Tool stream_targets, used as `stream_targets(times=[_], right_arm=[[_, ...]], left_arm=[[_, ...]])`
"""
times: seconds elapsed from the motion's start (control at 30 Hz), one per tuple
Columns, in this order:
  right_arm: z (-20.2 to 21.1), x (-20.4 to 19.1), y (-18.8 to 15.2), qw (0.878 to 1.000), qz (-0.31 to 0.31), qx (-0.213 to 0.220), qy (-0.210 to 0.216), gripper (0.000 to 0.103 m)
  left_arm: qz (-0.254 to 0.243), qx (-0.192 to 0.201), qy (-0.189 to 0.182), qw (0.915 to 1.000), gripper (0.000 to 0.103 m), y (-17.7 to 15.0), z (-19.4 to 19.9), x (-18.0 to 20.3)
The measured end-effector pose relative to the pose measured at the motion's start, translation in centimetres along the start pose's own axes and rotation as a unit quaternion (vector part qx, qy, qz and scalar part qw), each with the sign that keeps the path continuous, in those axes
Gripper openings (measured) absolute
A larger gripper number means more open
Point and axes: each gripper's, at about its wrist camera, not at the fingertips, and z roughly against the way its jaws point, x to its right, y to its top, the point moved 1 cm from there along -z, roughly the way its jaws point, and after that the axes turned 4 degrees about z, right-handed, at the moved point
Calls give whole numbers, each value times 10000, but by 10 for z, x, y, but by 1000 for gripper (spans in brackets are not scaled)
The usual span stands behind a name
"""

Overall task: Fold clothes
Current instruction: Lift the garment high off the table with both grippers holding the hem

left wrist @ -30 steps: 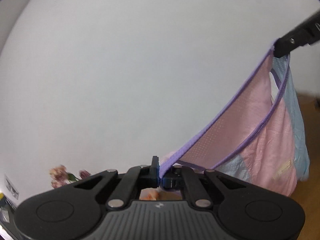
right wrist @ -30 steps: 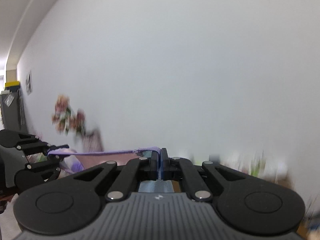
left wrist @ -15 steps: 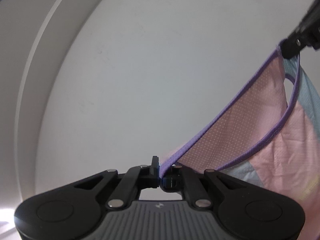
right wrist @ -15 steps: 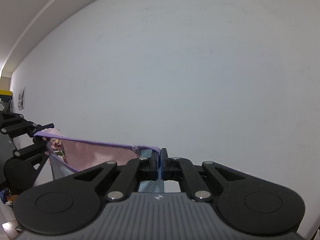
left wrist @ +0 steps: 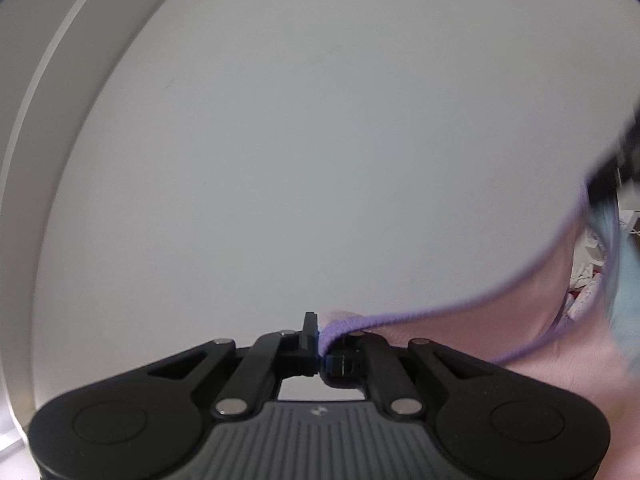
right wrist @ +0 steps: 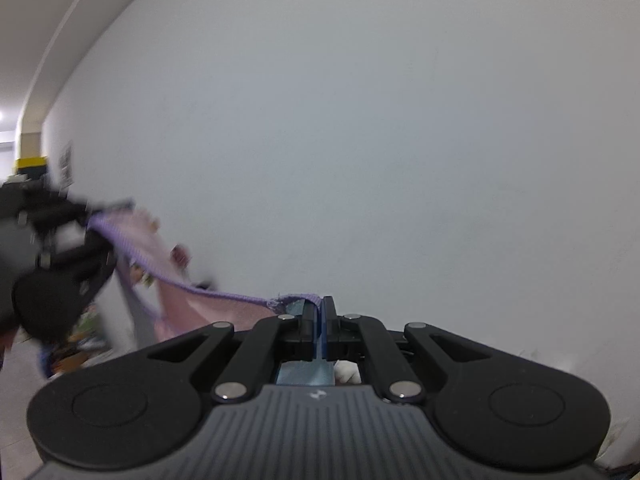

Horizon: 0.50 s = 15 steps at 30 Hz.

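Both the left gripper (left wrist: 320, 350) and right gripper (right wrist: 320, 320) were clamped on the garment's (left wrist: 532, 320) purple hem, which ran slack between them, the cloth hanging toward the lower right of the left view.

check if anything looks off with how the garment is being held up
Nothing stands out. The left gripper and right gripper are each shut on the purple trim of the pink garment, which hangs between them with some slack. No tear or snag shows, though the fabric is motion-blurred.
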Motion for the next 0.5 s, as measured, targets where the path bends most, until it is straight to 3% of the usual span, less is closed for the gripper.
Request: stream_targets(times=[0.2, 0.33, 0.43, 0.5], right_arm=[[-34, 9, -54, 9952, -322, -476, 794, 2], [-38, -7, -74, 9904, -279, -629, 1201, 3], [-50, -22, -75, 9880, 94, -670, 1389, 10], [-49, -28, -76, 9858, 379, -672, 1494, 21]], left_arm=[[-77, 103, -69, 9999, 2, 8, 10, 21], [-242, 114, -85, 9996, 2, 10, 12, 33], [-339, 121, -101, 9993, 2, 8, 16, 37], [-375, 114, -113, 9992, 2, 5, 17, 33]])
